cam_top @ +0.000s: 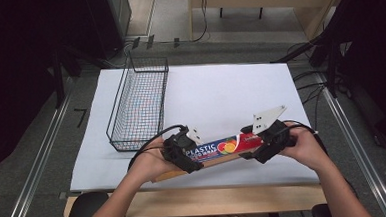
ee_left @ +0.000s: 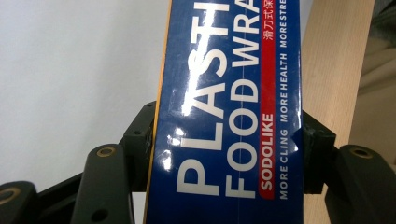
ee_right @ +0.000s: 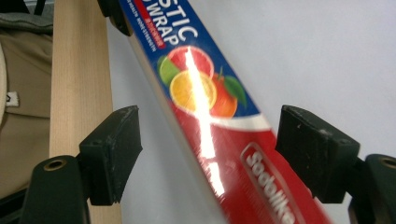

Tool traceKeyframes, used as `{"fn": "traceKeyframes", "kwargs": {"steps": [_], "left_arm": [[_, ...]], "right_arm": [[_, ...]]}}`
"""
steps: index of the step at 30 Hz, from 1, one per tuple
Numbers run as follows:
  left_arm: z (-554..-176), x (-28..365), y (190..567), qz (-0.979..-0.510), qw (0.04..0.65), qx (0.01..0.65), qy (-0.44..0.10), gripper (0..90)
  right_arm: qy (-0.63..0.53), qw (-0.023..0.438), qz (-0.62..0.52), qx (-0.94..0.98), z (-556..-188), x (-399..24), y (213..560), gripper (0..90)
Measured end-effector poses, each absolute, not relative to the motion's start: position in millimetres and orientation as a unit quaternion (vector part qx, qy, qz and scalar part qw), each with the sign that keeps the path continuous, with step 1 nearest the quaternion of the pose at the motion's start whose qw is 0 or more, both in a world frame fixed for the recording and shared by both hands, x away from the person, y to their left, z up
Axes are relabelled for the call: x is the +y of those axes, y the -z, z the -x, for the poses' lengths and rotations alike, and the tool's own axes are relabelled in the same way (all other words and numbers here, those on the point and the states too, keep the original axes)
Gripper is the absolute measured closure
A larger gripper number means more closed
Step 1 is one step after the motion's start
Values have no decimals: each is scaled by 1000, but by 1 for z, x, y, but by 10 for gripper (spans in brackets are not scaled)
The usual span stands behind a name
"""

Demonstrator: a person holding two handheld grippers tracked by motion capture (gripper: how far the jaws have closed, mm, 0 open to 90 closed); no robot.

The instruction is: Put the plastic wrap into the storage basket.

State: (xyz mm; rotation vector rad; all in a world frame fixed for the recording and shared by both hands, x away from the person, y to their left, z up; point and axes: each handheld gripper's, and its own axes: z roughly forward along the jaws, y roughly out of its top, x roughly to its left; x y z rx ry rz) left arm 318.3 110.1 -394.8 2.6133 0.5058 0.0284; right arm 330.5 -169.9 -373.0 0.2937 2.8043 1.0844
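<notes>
A: How many things are out?

B: One plastic food wrap box (cam_top: pixel 223 148), one wire basket (cam_top: pixel 139 102), two claws, all over the white surface (cam_top: pixel 220 94).

A: Which way does the box run?

B: Its long axis goes across the near edge, the red end toward the right and slightly farther away.

A: And the claws?

B: The left claw (ee_left: pixel 227 140) is clamped on the blue end. The right claw (ee_right: pixel 205 140) stands spread, the red end between its pads, probably untouched, though blur hampers that.
</notes>
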Motion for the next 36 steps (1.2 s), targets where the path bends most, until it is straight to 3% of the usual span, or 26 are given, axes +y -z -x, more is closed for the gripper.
{"fn": "traceKeyframes", "kwargs": {"steps": [11,21,36], "left_arm": [[-321,121,382,-938,250,239,-21,395],[-324,130,366,-925,268,269,-30,395],[-333,151,347,-906,288,306,-48,395]], "right_arm": [[-366,57,-102,923,-320,-186,369,215],[-358,33,-95,928,-313,-190,387,204],[-326,87,-160,928,-325,-163,429,204]]}}
